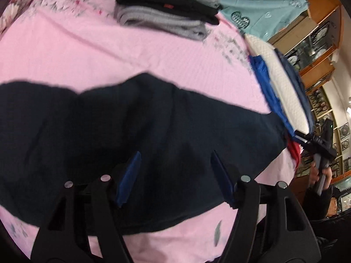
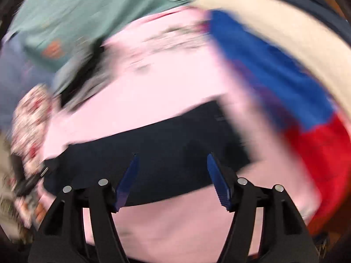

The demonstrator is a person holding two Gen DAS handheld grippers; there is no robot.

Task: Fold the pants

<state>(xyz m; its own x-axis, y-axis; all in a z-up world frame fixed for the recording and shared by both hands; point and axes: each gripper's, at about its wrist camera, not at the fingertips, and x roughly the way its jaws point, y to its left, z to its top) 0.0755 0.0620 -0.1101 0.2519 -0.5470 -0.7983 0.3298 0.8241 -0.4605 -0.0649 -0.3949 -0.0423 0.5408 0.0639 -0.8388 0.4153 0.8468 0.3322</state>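
Dark navy pants [image 1: 131, 131] lie spread across the pink bedsheet [image 1: 109, 50]. My left gripper [image 1: 175, 155] hovers over their near part, jaws wide apart and empty. In the right wrist view, which is blurred by motion, the pants [image 2: 164, 149] show as a folded dark band on the pink sheet [image 2: 164, 76]. My right gripper [image 2: 172, 155] is above that band, open and empty. The right gripper also shows at the right edge of the left wrist view [image 1: 322, 149], held in a hand.
A stack of folded grey and black clothes [image 1: 166, 8] sits at the far side. A teal blanket [image 1: 258, 4] lies behind it. A white pillow [image 1: 283, 83] on blue and red fabric [image 2: 274, 70] lines the right edge. Wooden shelves [image 1: 322, 43] stand beyond.
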